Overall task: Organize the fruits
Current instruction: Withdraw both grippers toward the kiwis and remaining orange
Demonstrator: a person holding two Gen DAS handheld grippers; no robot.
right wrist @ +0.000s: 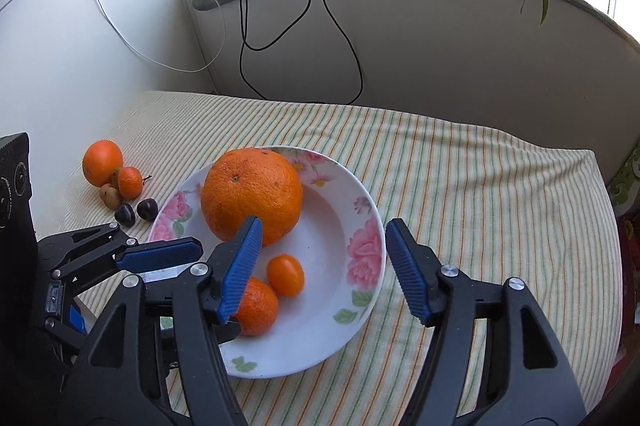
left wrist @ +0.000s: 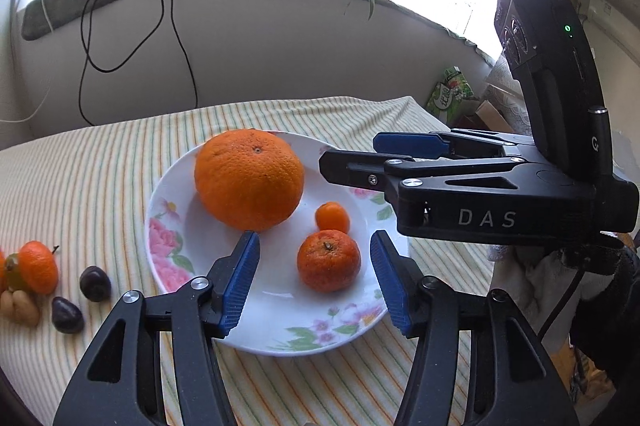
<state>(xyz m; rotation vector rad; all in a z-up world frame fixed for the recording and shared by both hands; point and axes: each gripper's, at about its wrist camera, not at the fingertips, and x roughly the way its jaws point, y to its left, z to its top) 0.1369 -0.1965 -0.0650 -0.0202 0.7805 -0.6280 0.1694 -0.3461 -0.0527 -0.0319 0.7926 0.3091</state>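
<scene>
A white floral plate [left wrist: 176, 226] [right wrist: 360, 210] sits on the striped cloth. On it lie a big orange [left wrist: 248, 178] [right wrist: 252, 194], a mandarin [left wrist: 328, 260] [right wrist: 258, 306] and a small kumquat [left wrist: 333, 217] [right wrist: 285, 275]. My left gripper [left wrist: 314, 282] is open over the plate's near side, its blue pads either side of the mandarin without touching it. My right gripper [right wrist: 322, 270] is open and empty above the plate; it also shows in the left wrist view [left wrist: 352, 158], at the plate's right rim. The left gripper's fingers [right wrist: 160, 256] show at the plate's left edge.
Left of the plate lie loose fruits on the cloth: an orange [right wrist: 102, 162], a mandarin [left wrist: 38, 266] [right wrist: 130, 181], two dark cherries [left wrist: 94, 282] [right wrist: 132, 212] and pale small fruits [left wrist: 20, 306] [right wrist: 110, 196]. Wall, cables and windowsill stand behind. A green box [left wrist: 450, 94] sits off the table's right.
</scene>
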